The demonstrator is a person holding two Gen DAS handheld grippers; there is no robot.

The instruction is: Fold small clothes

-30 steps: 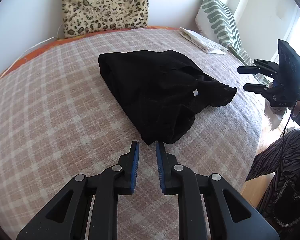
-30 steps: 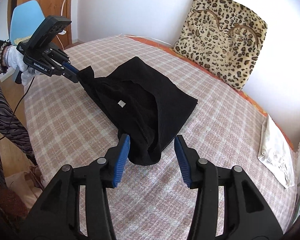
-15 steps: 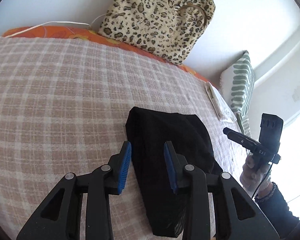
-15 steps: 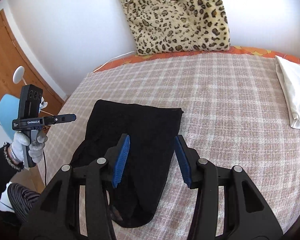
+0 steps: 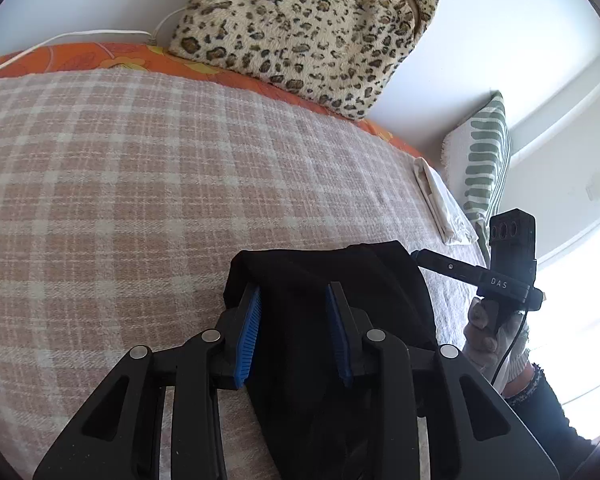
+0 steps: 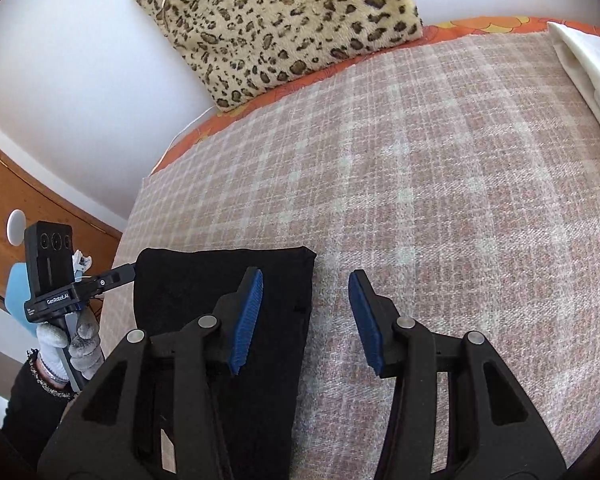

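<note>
A black garment (image 5: 300,280) lies on the checked bedspread (image 5: 140,184). It also shows in the right wrist view (image 6: 204,276), with a straight far edge. My left gripper (image 5: 294,296) is open, low over the garment's far left corner, with cloth between its blue pads. My right gripper (image 6: 306,286) is open and straddles the garment's far right corner; its left pad is over the cloth, its right pad over the bedspread (image 6: 440,184). Each gripper shows in the other's view: the right one (image 5: 420,257) at the garment's right edge, the left one (image 6: 130,270) at its left edge.
A leopard-print cushion (image 5: 300,20) leans on the back wall. A folded white cloth (image 5: 436,200) lies at the bed's right side beside a green-striped pillow (image 5: 484,160). A white cable (image 5: 100,34) runs along the orange bed edge. A wooden door (image 6: 28,208) stands left.
Both grippers have come down and forward to the garment's far edge. The garment now lies flatter, in a narrower folded shape. Both grippers have stayed open over the last half second.
</note>
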